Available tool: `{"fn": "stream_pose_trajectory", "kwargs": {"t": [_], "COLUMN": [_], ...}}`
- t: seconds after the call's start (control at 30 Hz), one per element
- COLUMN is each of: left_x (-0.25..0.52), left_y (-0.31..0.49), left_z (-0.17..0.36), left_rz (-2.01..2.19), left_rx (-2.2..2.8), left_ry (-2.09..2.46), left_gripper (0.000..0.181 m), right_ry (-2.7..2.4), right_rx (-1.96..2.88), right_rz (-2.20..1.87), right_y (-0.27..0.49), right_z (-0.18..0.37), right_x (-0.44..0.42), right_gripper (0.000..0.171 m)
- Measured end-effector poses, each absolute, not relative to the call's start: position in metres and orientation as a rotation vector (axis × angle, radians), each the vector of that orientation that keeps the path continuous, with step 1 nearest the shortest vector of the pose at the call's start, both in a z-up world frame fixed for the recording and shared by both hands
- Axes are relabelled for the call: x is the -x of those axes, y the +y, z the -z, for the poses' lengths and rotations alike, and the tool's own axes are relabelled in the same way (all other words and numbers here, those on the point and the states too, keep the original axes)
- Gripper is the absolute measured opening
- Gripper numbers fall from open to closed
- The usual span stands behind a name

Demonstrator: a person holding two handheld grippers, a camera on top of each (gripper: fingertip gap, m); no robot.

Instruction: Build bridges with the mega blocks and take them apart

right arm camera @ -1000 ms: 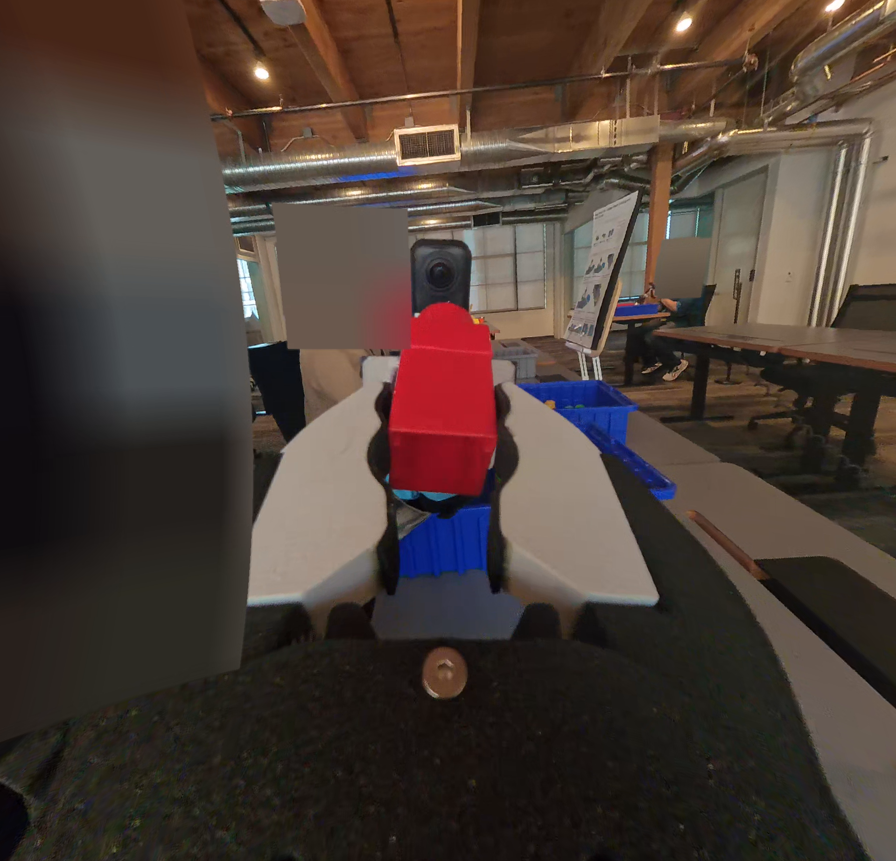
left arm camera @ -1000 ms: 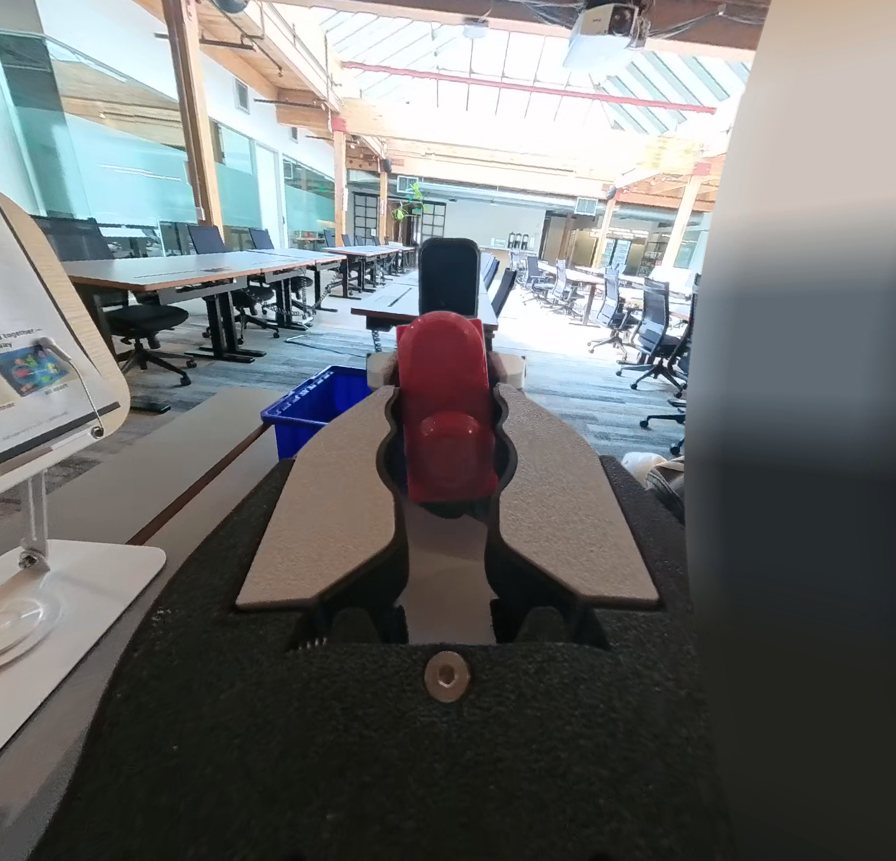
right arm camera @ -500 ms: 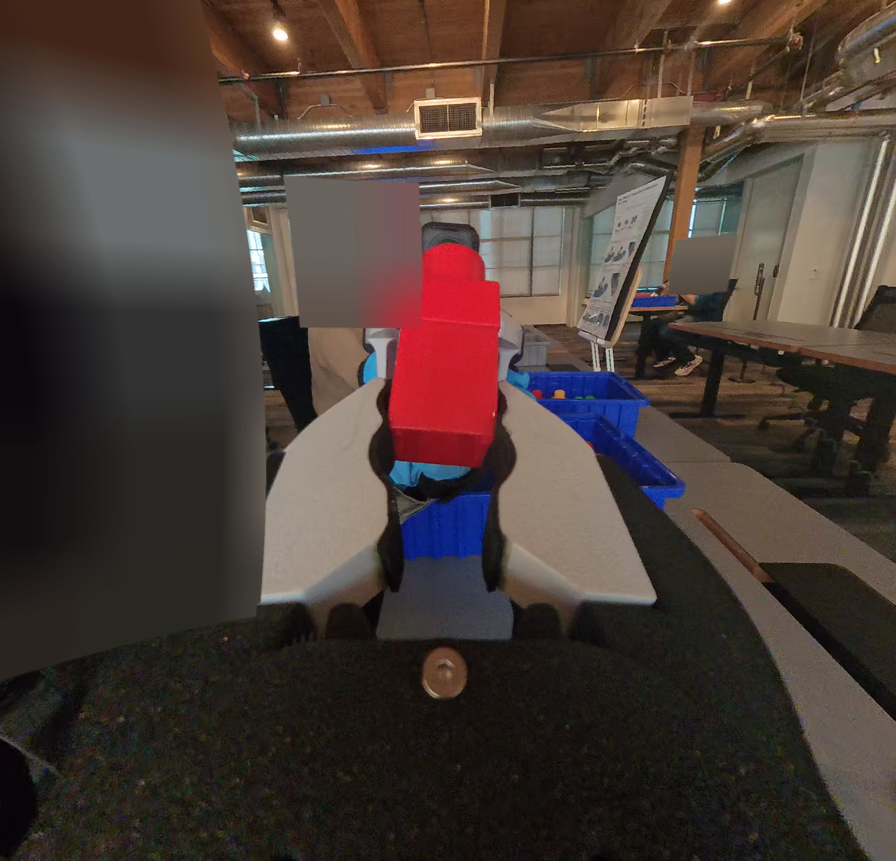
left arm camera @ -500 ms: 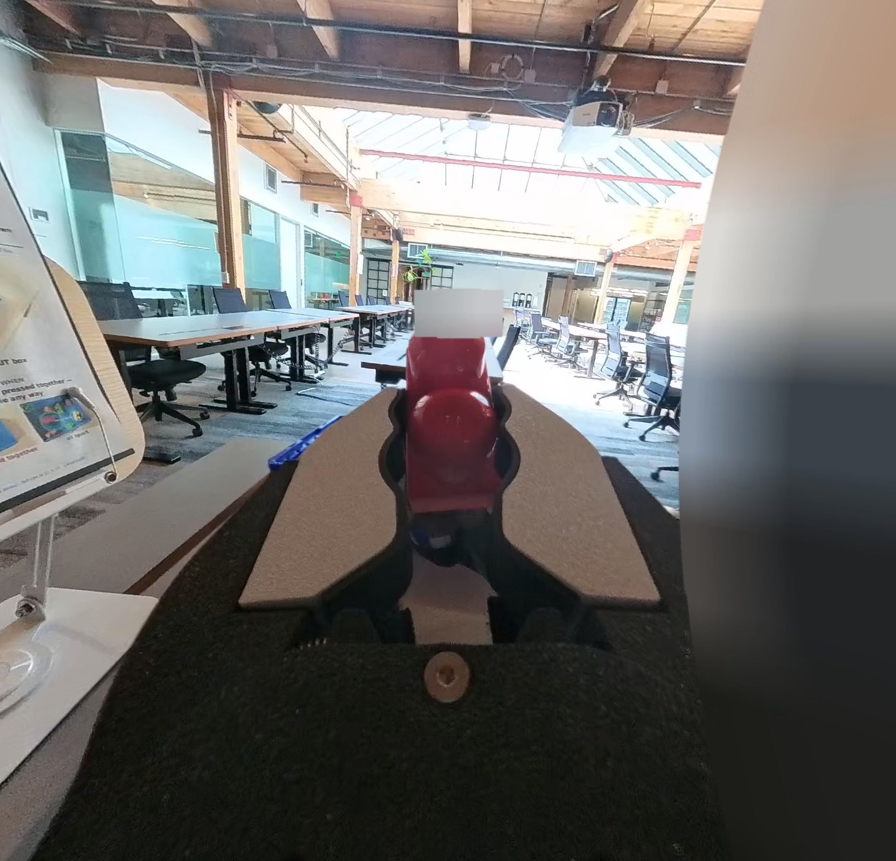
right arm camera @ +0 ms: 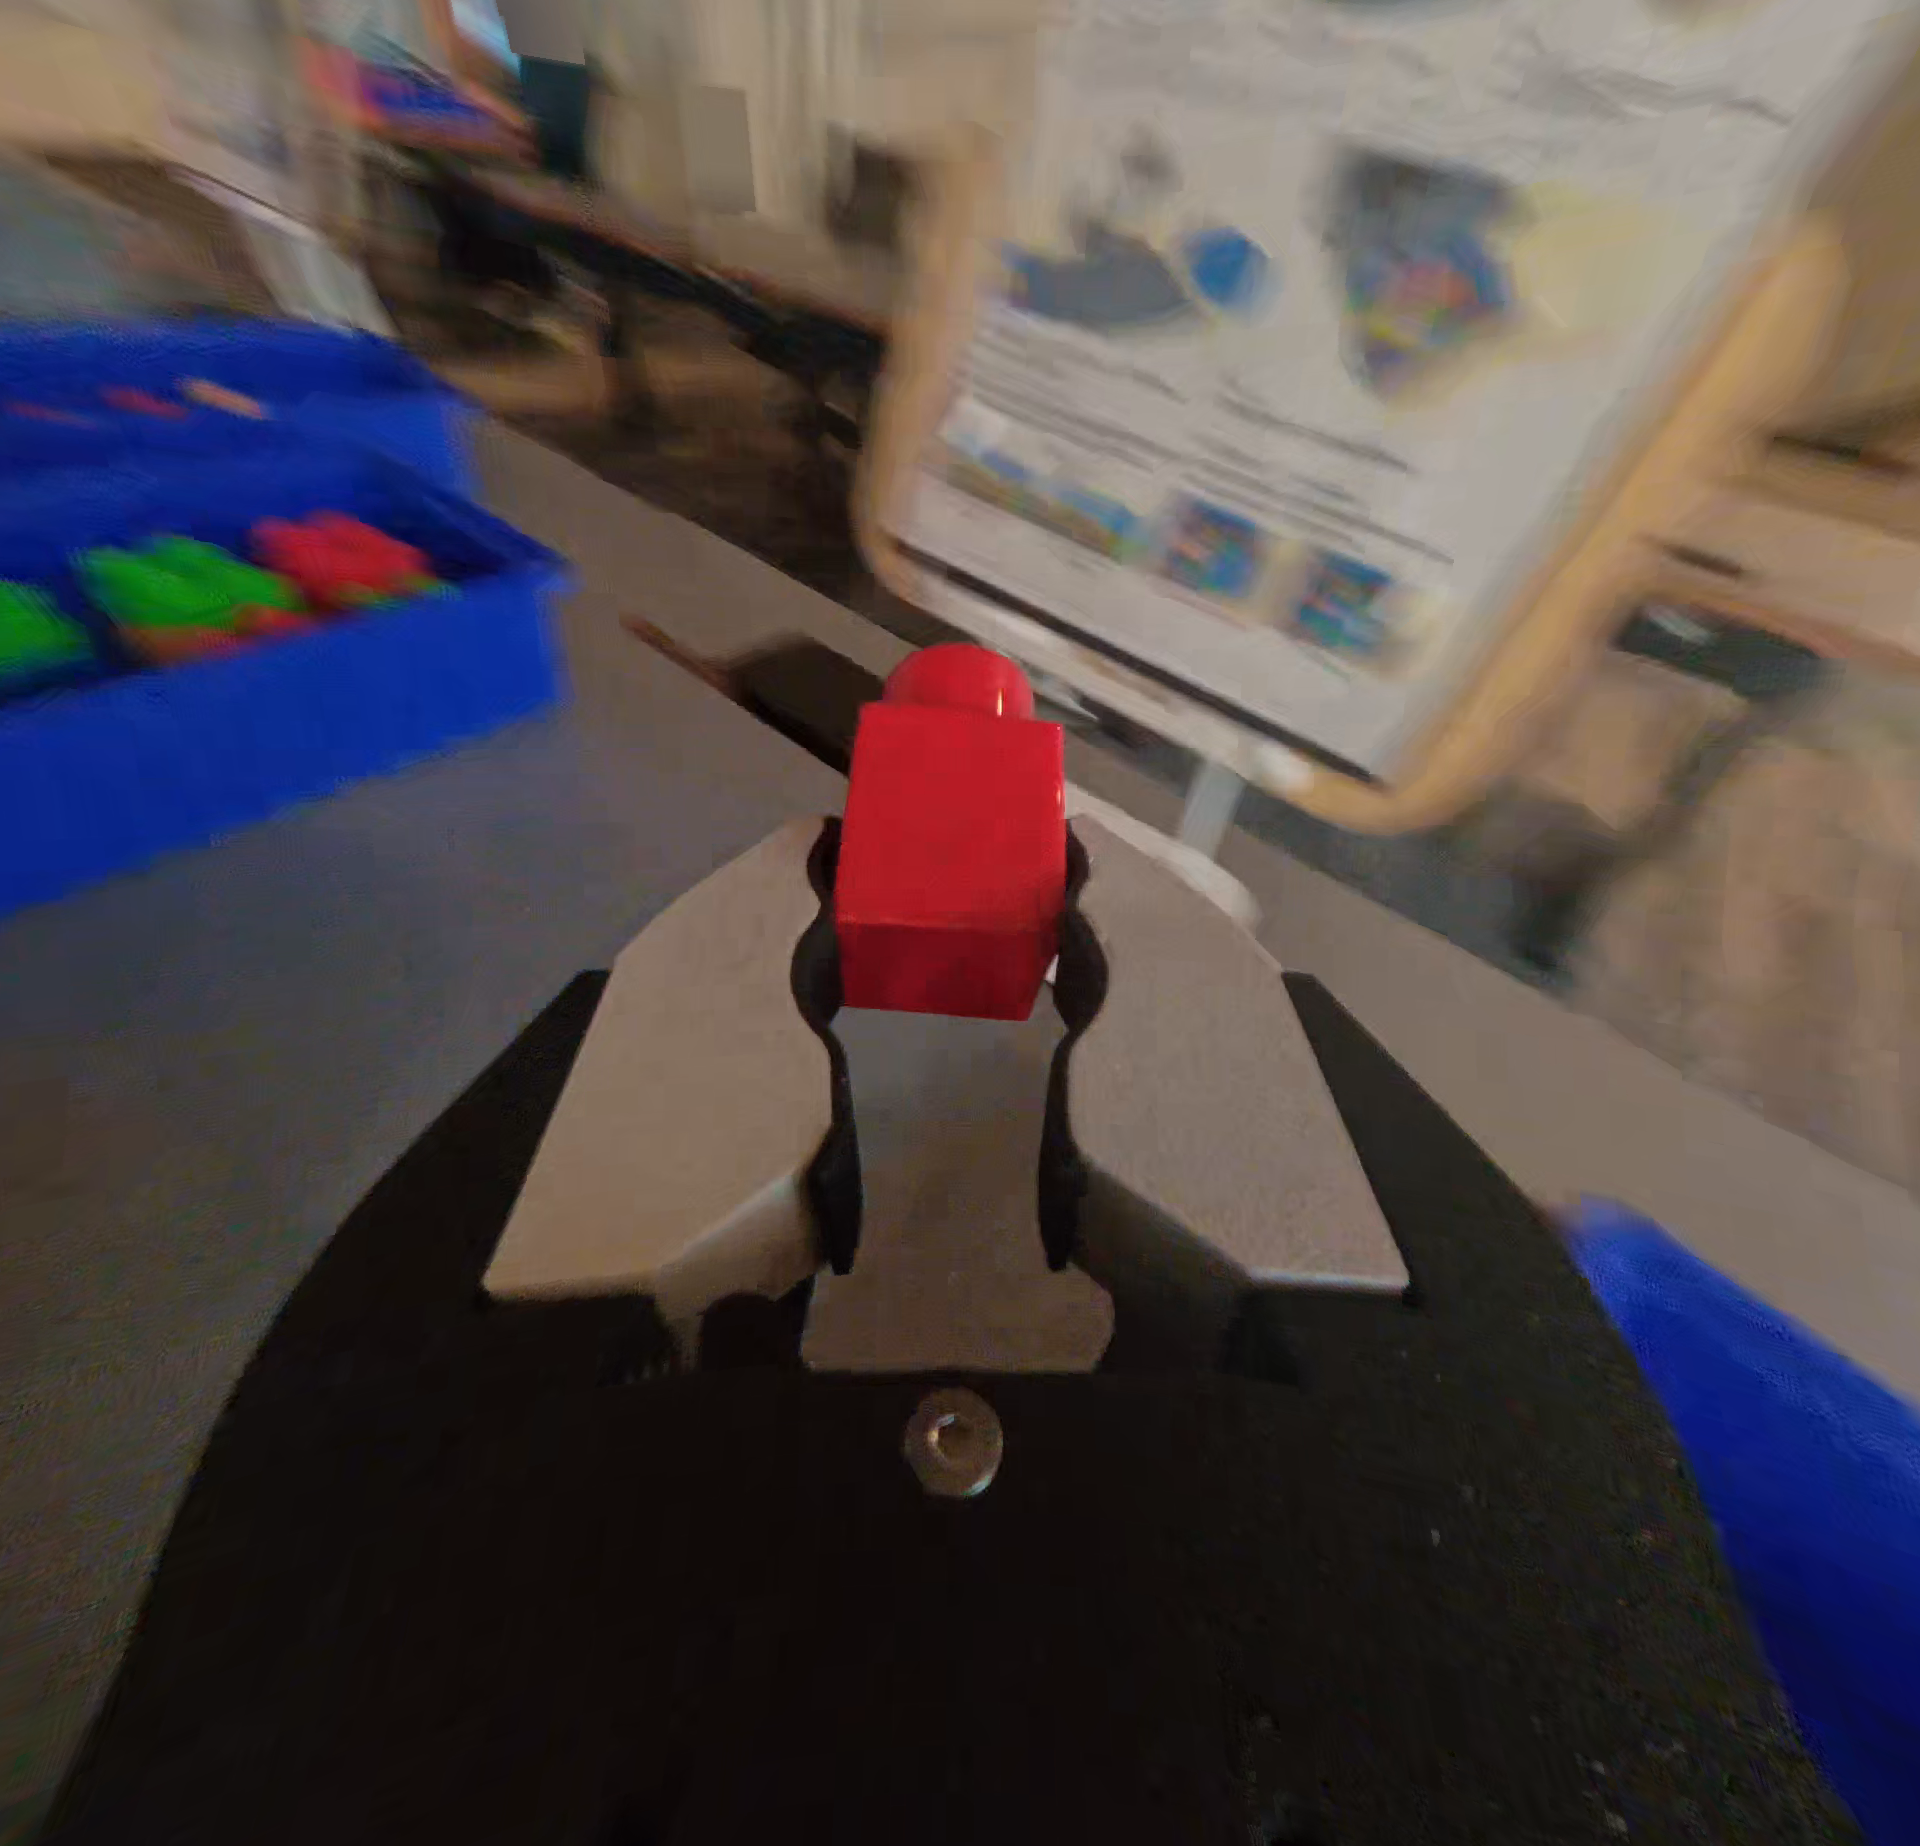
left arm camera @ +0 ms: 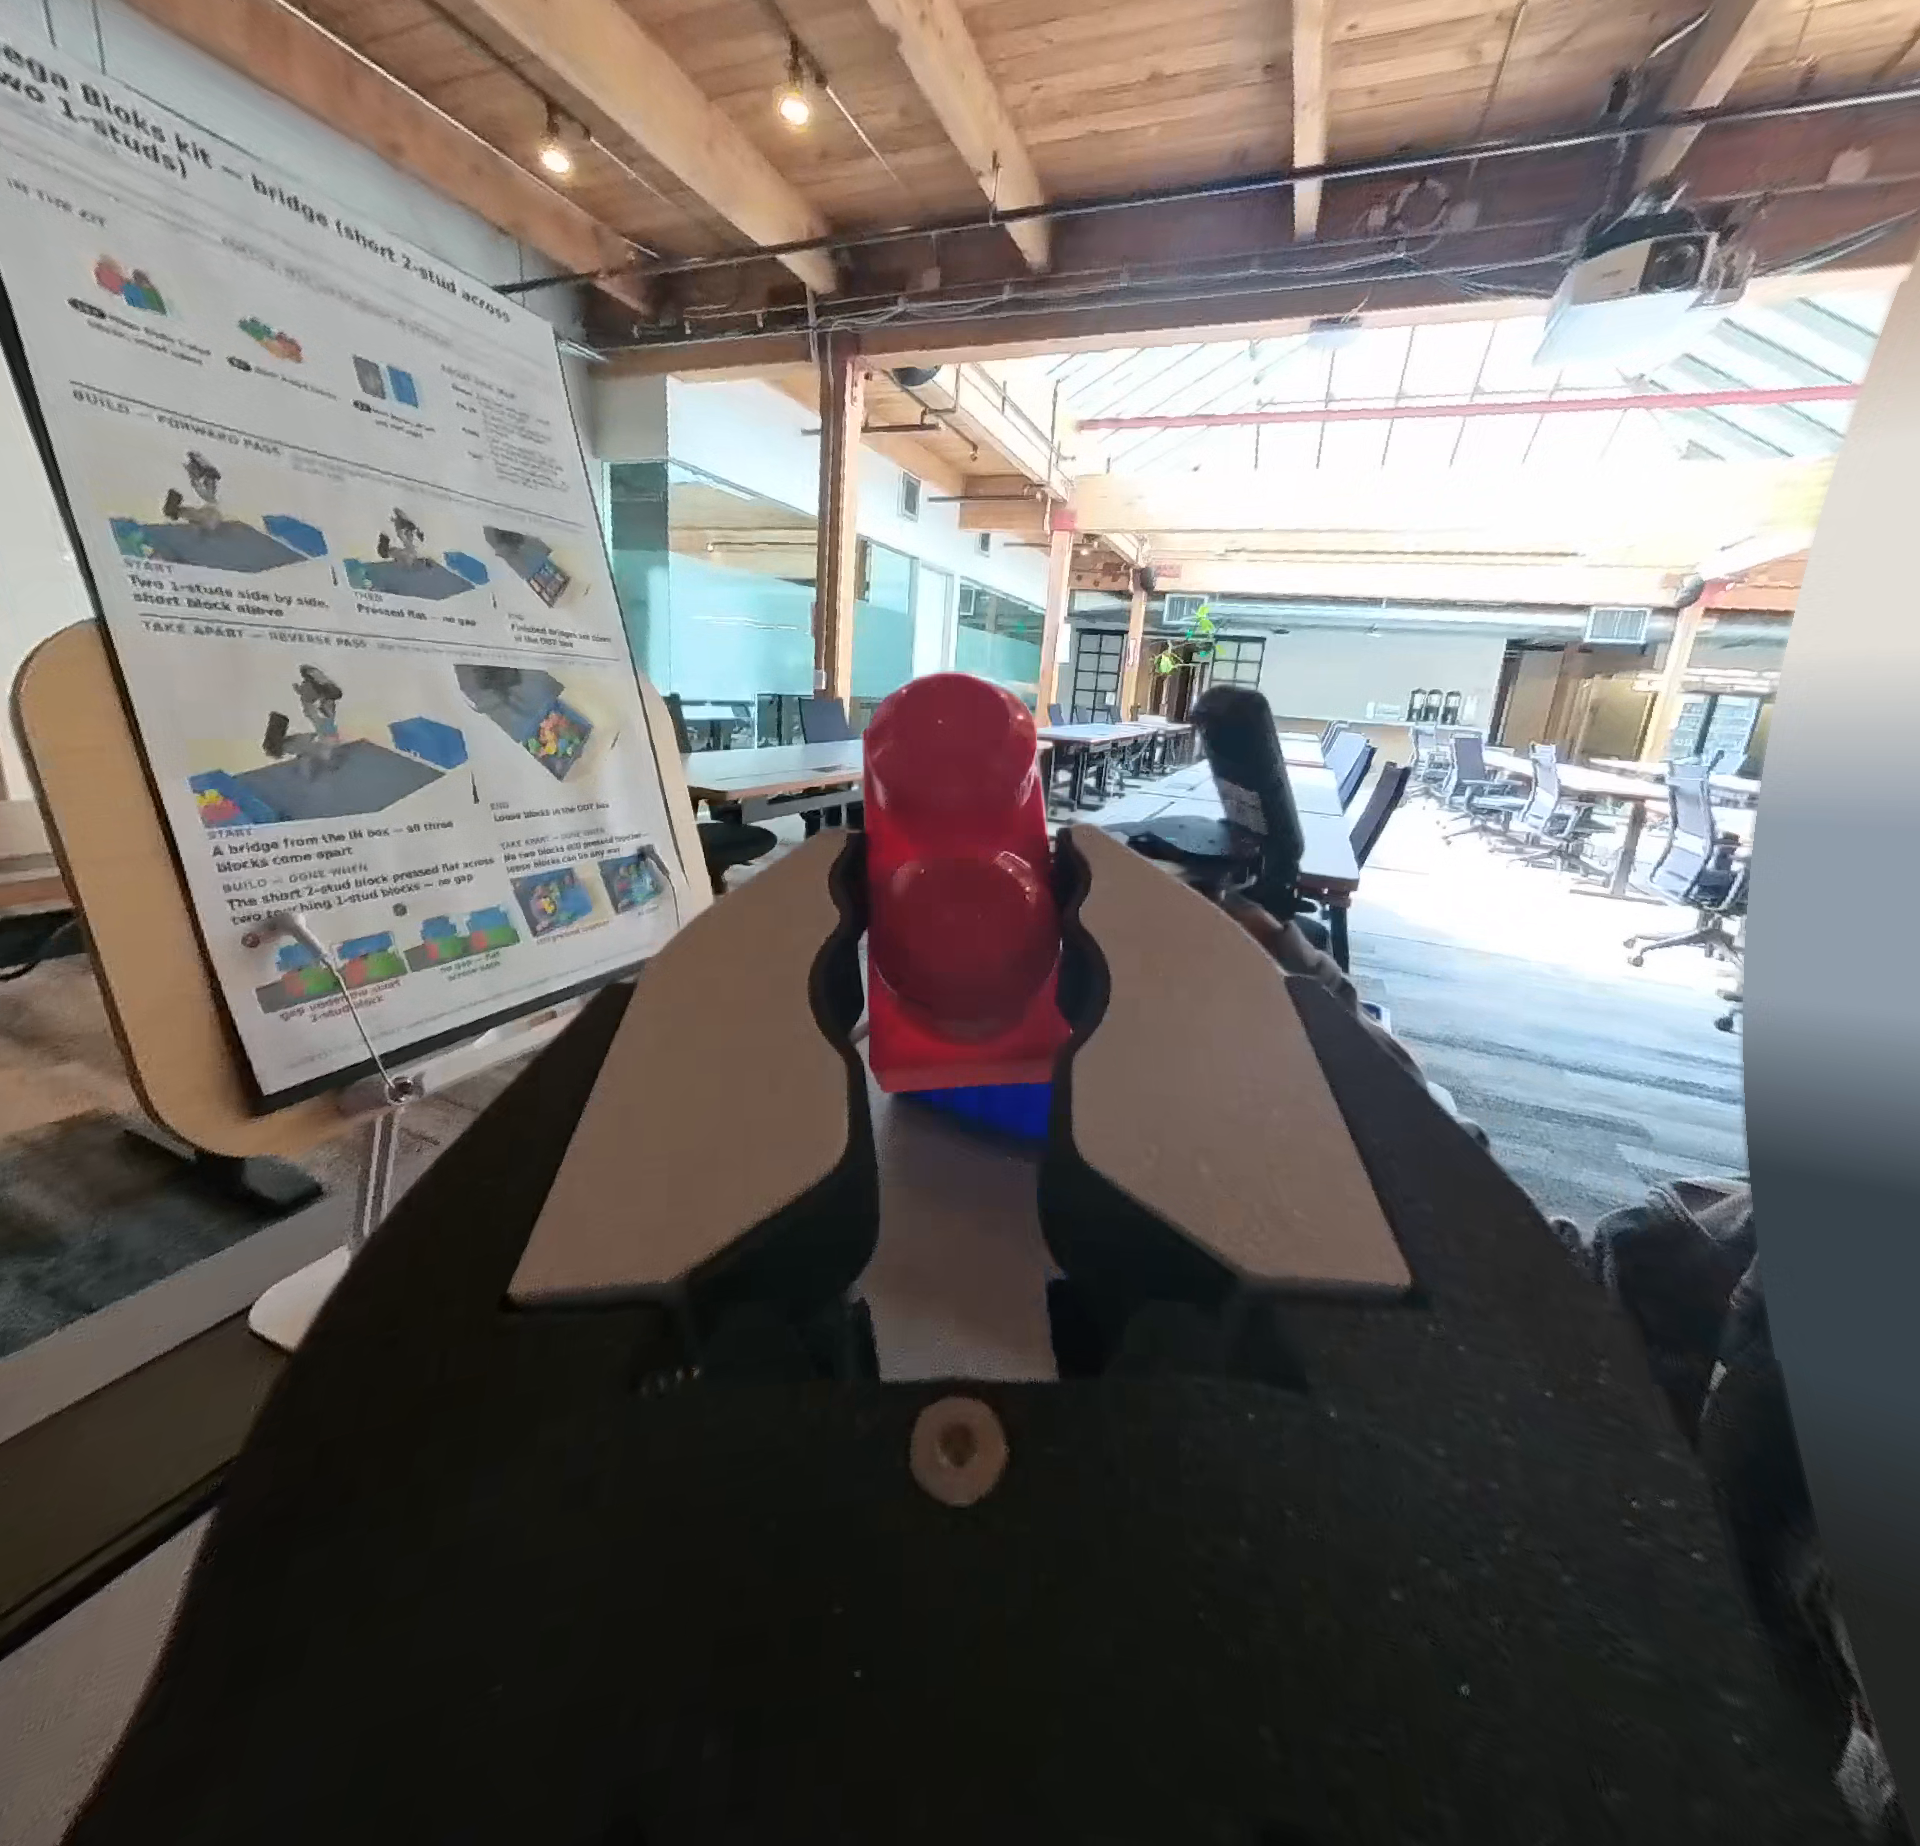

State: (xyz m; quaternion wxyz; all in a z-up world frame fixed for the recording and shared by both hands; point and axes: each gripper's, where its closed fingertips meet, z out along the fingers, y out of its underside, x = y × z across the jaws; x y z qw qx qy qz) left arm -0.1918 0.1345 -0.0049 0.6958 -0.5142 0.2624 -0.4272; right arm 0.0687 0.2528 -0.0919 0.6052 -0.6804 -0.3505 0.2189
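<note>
In the left wrist view my left gripper (left arm camera: 956, 861) is shut on a red two-stud block (left arm camera: 961, 861), held up in the air. A blue block (left arm camera: 987, 1110) is stuck under its near end. The black top of the other gripper (left arm camera: 1242, 788) shows farther off to the right. In the right wrist view, which is motion-blurred, my right gripper (right arm camera: 948, 840) is shut on a red one-stud block (right arm camera: 945, 861), stud up, above the grey table (right arm camera: 312, 1017).
A blue bin (right arm camera: 260, 716) holding green and red blocks stands at the left in the right wrist view. An instruction board on a stand is at the right there (right arm camera: 1299, 342) and at the left in the left wrist view (left arm camera: 343, 653). Something blue (right arm camera: 1787, 1464) is at the lower right. The gap from one gripper's tips to the other's is roughly 30 cm.
The two grippers faced each other with their blocks together. Now they are apart: the right one has swung down over the table with the one-stud block, and the left has turned left.
</note>
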Motion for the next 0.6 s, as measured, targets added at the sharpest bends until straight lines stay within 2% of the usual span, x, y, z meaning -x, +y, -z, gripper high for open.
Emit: {"fn": "stream_pose_trajectory", "kwargs": {"t": [0.13,0.27,0.4,0.6], "left_x": [0.190,0.186,0.181,0.171], "left_y": [0.141,0.144,0.150,0.151], "left_z": [0.014,0.019,0.026,0.030], "left_rz": [0.911,0.882,0.840,0.830], "left_rx": [1.217,1.256,1.303,1.328], "left_ry": [0.591,0.612,0.624,0.653], "left_gripper": [0.034,0.034,0.034,0.034], "right_ry": [-0.485,-0.216,-0.102,-0.130], "right_rx": [1.947,2.290,2.500,2.560], "right_rz": [-0.053,0.128,0.101,0.096], "right_y": [0.281,0.273,0.263,0.261], "right_z": [0.144,0.217,0.265,0.277], "right_x": [-0.199,-0.291,-0.315,-0.312], "right_gripper": [0.038,0.039,0.039,0.039]}}
